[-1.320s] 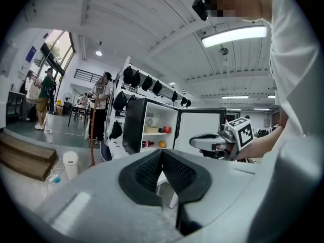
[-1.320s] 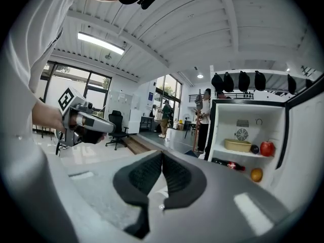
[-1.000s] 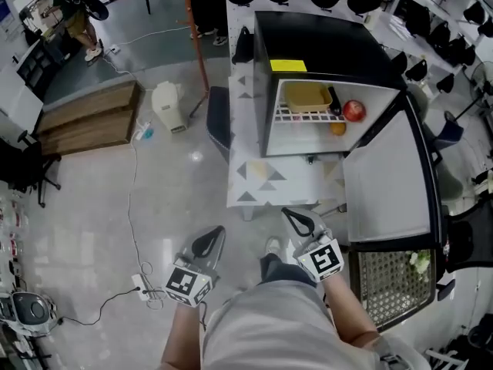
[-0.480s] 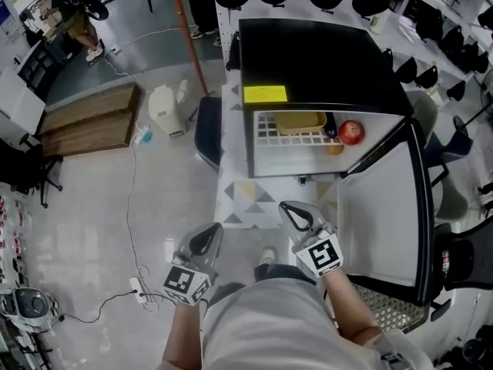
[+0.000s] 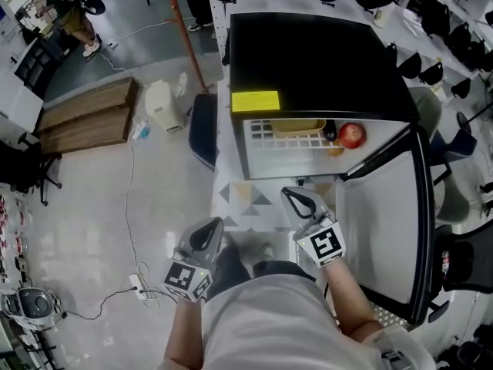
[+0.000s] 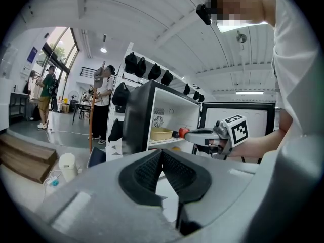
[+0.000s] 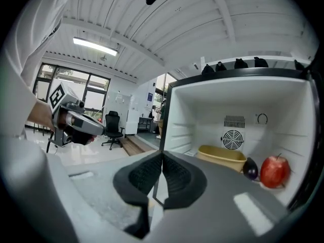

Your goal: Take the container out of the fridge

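The yellow container sits on the wire shelf inside the black fridge, whose door stands open to the right. It also shows in the right gripper view, where the container lies next to a dark eggplant and a red apple. My right gripper is shut and empty, a short way in front of the fridge opening. My left gripper is also shut and empty, lower and to the left, over the floor. Both stay apart from the container.
A patterned mat lies in front of the fridge. A white bin, a wooden platform and a floor cable are to the left. Black hats hang on the wall behind. A person stands far off.
The view has closed in on the fridge, which now shows more from above. Both grippers stay shut and have come a little nearer the opening.
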